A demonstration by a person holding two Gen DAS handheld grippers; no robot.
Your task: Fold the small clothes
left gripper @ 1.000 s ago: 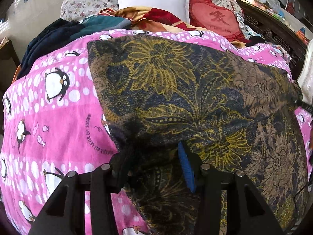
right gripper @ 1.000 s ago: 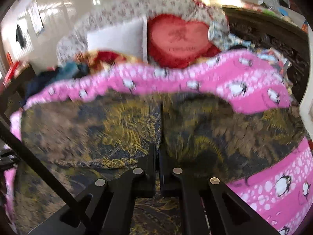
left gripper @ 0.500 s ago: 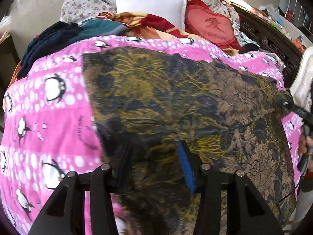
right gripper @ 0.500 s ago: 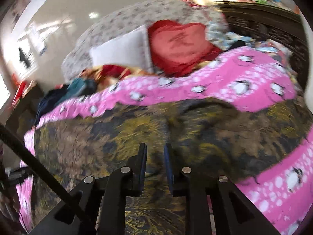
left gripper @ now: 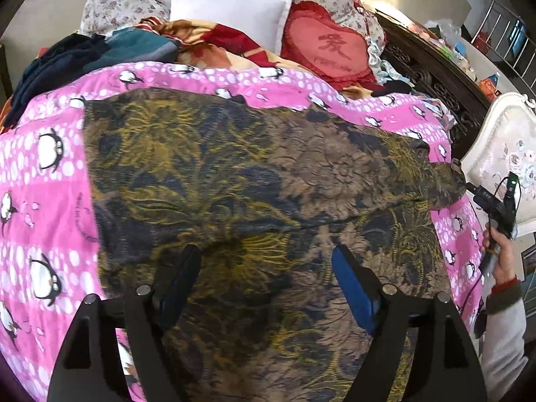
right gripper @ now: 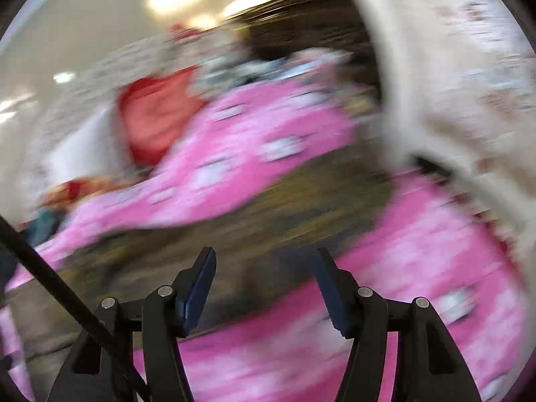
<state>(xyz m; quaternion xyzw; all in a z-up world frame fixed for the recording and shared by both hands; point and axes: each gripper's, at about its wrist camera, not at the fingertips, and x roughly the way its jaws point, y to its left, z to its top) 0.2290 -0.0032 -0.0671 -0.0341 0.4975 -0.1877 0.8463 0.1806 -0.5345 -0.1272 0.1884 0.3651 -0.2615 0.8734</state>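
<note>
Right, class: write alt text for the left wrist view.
A dark garment with a gold floral print lies spread on a pink penguin blanket. The left gripper hangs above it, jaws opening, nothing between them. Pillows sit behind.

The left claw [left gripper: 264,281], clamped on the dark floral garment [left gripper: 254,181] a second ago, is now being opened, and the cloth has been let go and lies spread below it. The right claw [right gripper: 264,288], shut on the same garment before, is likewise being opened and has been swung off toward the pink penguin blanket [right gripper: 418,268], its view now blurred.
</note>
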